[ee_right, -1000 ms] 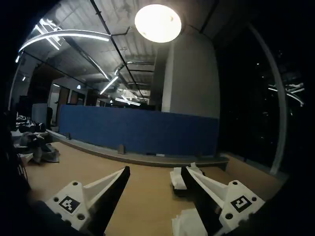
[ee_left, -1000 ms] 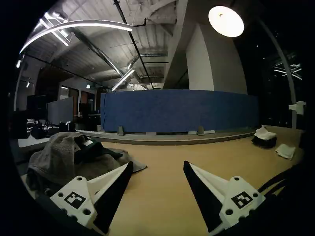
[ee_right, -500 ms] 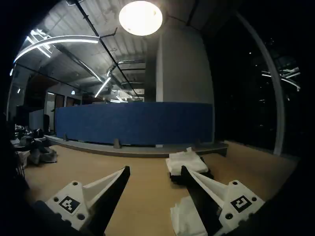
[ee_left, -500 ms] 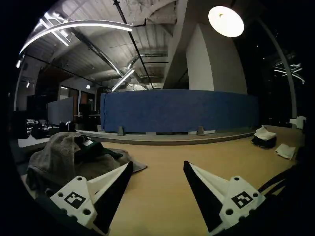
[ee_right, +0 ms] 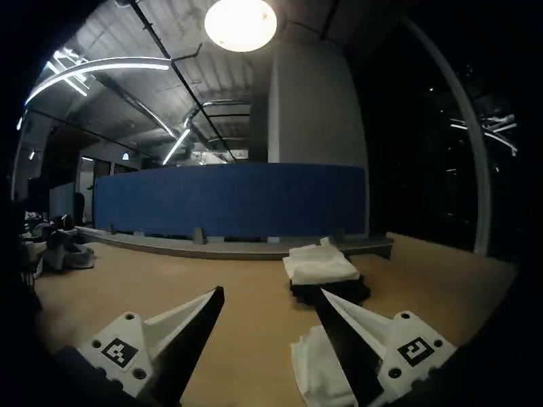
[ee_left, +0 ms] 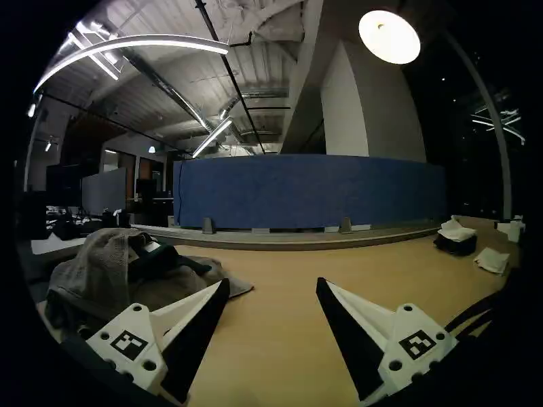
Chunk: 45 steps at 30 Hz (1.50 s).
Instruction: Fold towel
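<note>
Matt wooden table (ee_left: 285,298), terry-cloth towels (ee_left: 102,278)

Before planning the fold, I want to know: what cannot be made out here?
- Left gripper view: grey pile partly behind a finger of the left gripper; the dark thing on it too dim to name.
- Right gripper view: near white towel partly behind a finger of the right gripper, cut by the lower edge.
- Right gripper view: dark stack under the folded towel, too dark to identify.

Grey towel (ee_left: 102,271): I see it crumpled in a heap, just left of my left claw (ee_left: 271,281).
White towel (ee_right: 313,366): folded flat, tucked beside my right claw's (ee_right: 269,290) right finger.
Second white towel (ee_right: 319,263): folded, farther ahead of that claw.
</note>
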Tool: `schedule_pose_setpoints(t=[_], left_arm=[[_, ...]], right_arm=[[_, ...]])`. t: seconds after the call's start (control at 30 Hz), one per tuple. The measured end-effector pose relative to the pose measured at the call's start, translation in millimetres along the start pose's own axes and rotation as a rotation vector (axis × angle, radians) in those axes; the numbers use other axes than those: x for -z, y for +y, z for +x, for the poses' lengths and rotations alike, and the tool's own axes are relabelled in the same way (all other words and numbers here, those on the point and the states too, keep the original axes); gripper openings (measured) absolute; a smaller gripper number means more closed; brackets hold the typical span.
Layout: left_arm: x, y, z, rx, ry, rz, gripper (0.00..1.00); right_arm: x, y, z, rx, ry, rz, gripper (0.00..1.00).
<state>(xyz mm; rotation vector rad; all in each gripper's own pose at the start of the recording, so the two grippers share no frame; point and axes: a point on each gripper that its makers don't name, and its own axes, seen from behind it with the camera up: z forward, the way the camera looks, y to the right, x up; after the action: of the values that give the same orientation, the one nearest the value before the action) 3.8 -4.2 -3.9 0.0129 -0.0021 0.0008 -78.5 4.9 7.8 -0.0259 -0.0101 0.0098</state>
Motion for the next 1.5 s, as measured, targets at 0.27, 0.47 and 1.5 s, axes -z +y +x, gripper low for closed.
schedule_pose_setpoints(t=[0.27, 0.47, 1.5], left_arm=[[0.3, 0.5, 0.4, 0.000, 0.000, 0.000, 0.95], [0.0, -0.1, 0.1, -0.001, 0.000, 0.000, 0.95], [-1.0, 0.3, 0.3, 0.000, 0.000, 0.000, 0.95]], right_arm=[[4.2, -6.9, -6.8, 0.022, 0.010, 0.002, 1.00], [3.6, -6.3, -6.3, 0.002, 0.008, 0.009, 1.00], [2.4, -5.2, -7.8, 0.002, 0.007, 0.013, 1.00]])
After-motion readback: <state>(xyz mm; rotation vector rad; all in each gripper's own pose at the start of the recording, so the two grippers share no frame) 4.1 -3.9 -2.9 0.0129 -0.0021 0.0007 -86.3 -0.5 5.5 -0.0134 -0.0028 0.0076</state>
